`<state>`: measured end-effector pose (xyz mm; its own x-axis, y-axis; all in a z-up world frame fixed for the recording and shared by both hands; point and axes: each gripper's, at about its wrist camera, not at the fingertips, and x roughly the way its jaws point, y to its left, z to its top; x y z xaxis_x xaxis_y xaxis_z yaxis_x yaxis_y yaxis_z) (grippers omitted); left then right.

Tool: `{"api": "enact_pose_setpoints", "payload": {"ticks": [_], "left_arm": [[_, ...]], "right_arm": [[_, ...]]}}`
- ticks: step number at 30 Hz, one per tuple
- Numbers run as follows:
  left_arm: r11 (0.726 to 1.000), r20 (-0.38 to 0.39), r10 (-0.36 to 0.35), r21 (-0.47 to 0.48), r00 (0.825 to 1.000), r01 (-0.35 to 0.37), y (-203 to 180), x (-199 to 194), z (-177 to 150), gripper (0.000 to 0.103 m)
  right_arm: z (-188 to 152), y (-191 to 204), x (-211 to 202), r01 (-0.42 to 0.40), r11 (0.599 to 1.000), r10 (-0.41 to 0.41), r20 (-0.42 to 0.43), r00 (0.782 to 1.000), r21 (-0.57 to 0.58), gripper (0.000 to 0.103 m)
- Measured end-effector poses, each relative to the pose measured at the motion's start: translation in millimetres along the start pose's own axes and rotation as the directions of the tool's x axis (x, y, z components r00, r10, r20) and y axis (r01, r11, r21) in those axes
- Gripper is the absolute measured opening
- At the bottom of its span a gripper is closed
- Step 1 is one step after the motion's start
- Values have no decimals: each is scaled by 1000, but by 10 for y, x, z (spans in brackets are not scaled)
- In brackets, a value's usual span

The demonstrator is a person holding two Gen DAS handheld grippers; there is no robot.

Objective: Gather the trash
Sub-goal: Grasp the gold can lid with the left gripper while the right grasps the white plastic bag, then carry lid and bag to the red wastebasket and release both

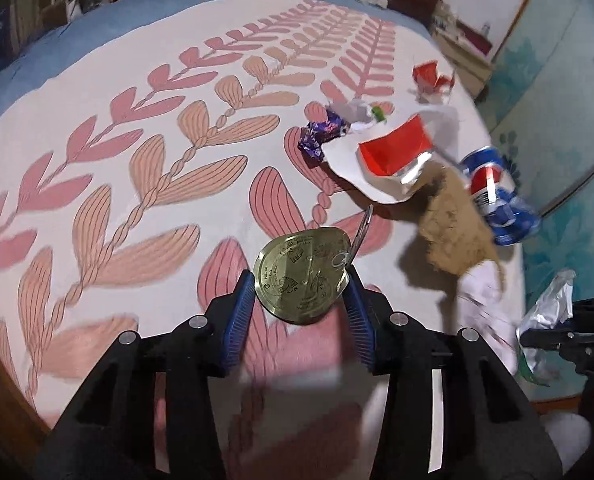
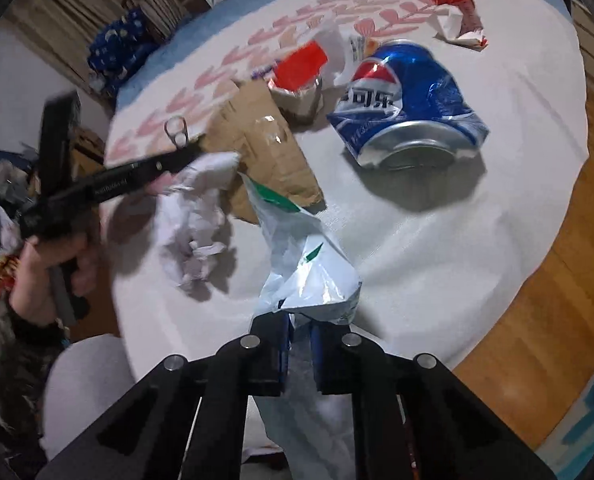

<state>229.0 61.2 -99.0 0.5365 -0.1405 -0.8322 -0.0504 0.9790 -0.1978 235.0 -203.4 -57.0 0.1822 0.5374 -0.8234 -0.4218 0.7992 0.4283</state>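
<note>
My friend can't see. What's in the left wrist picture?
The left tool grips a round gold can lid above a bedspread with pink leaf patterns. Beyond lie a crushed blue can, brown cardboard and wrappers.

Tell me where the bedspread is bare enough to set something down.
Free: the leaf-patterned bedspread left of the round gold can lid. Crowded: crushed blue cola can, brown cardboard scrap, crumpled white tissue, red-and-white wrapper.
</note>
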Motion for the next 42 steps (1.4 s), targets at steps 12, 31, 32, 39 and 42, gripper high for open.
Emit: {"api": "enact_pose_setpoints", "payload": {"ticks": [12, 31, 32, 39, 42], "left_arm": [[961, 284, -265, 158, 922, 227, -1097, -1859, -270, 45], [766, -184, -494, 370, 849, 526, -3776, -1092, -1454, 45], [768, -206, -486, 362, 849, 528, -3803, -989, -1504, 45], [779, -361, -371, 381, 856, 498, -4035, -157, -1881, 45], [772, -397, -320, 417, 860, 480, -4140, 78, -2112, 45]], "right_arm": [[-617, 250, -2065, 20, 1000, -25, 364, 931, 16, 10], [-3703, -1433, -2109, 19, 831, -197, 263, 944, 556, 11], [-3778, -1497, -2030, 6, 818, -186, 255, 949, 576, 11], [-3966, -1792, -1376, 0, 750, -164, 186, 969, 661, 11], [-4060, -1900, -1140, -6, 699, -160, 164, 973, 715, 12]]}}
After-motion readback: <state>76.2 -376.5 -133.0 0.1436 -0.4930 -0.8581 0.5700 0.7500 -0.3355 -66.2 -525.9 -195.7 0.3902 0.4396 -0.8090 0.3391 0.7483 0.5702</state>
